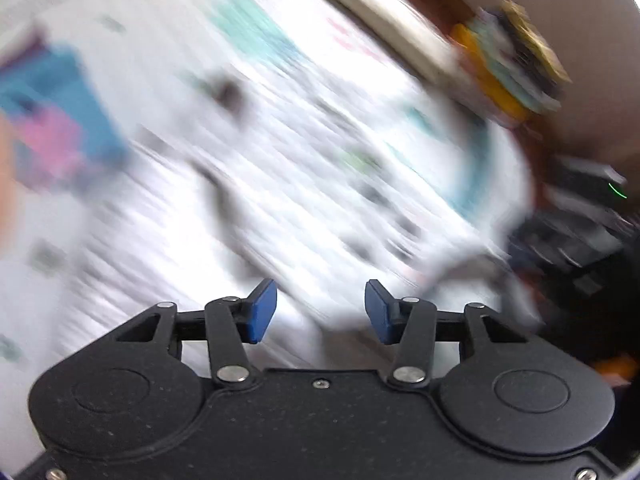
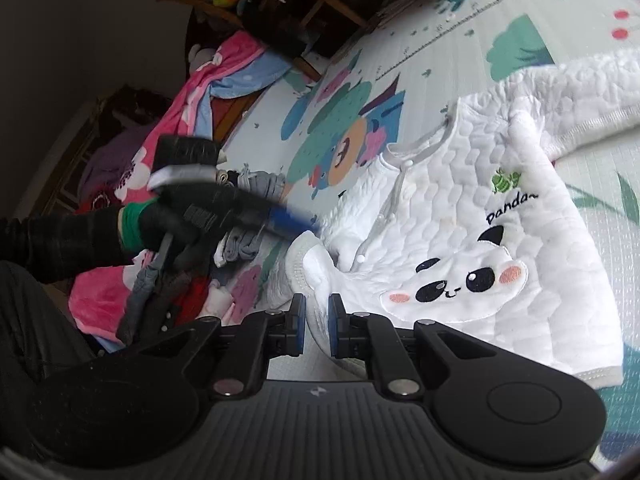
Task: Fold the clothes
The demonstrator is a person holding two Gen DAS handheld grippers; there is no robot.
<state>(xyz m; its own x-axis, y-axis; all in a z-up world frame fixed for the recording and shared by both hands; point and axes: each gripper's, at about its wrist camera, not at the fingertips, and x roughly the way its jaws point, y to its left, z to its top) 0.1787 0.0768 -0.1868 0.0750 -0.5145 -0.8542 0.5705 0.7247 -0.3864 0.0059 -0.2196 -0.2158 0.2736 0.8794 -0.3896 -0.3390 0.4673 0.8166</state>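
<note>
Right gripper [image 2: 317,326] pinched on cuff of white quilted baby top with panda face [image 2: 460,248], which lies spread flat on the patterned play mat [image 2: 440,52], snaps done up, sleeve bunched. Left gripper [image 1: 320,311] half open, empty, view blurred.

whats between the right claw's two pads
A bunched fold of the white panda top, at its sleeve end, pinched by the right claw; shown in the right wrist view.
</note>
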